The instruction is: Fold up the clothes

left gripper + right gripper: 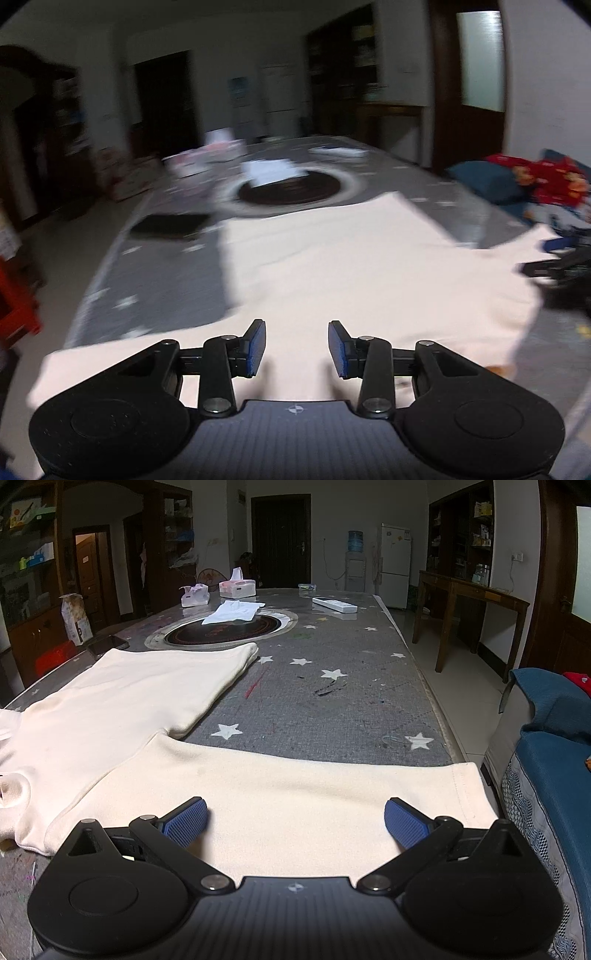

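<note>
A cream long-sleeved top [332, 258] lies spread flat on the grey star-patterned table [166, 273]. My left gripper [296, 347] is open just above the garment's near part, its blue pads [256, 347] apart with nothing between them. In the right wrist view the top [122, 701] has its body at the left and one sleeve [314, 786] stretched to the right toward the table edge. My right gripper [295, 823] is wide open above that sleeve, empty. The right gripper also shows at the right edge of the left wrist view [561, 266].
A round dark hotplate [229, 629] is set in the table's middle with a white cloth [236, 611] on it. Tissue boxes [237, 587], a remote [334, 604] and a dark phone [107, 644] lie beyond. A blue sofa [550, 738] with clothes stands right.
</note>
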Motion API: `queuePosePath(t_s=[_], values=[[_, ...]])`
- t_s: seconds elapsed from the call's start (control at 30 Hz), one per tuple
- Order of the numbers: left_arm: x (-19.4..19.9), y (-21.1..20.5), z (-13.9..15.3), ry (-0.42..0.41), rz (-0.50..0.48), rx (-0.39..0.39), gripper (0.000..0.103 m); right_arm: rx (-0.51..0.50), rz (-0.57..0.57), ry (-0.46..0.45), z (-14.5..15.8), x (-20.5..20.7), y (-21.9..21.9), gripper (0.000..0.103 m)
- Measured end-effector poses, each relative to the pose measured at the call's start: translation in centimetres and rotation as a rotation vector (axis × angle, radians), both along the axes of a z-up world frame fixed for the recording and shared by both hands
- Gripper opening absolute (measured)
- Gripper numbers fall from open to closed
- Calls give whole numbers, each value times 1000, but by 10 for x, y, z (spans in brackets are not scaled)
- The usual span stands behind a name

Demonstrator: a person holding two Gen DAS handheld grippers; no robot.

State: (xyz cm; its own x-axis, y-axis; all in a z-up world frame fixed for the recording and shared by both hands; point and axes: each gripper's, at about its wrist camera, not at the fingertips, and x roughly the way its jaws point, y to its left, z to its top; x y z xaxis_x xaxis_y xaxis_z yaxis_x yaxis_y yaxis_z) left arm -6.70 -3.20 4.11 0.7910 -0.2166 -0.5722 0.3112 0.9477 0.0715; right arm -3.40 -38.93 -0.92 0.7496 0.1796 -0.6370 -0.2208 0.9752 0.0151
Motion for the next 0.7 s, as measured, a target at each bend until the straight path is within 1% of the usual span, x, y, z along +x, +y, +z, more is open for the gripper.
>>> queuePosePath(t_s=[0.13,0.3,0.43,0.57,0.7], values=[[4,-41,-7,12,-112,-11,41,1,1,0,0,0,-1,103],[3,-73,-28,68,-202,8,41,6,1,0,0,0,-1,103],[-11,-79,-34,57,-214,39,44,7,1,0,0,0,-2,103],[-14,-75,-32,58,-213,40,46,9,1,1,0,0,-2,103],[-13,-75,-27,47,-200,25,46,9,1,1,0,0,-2,103]])
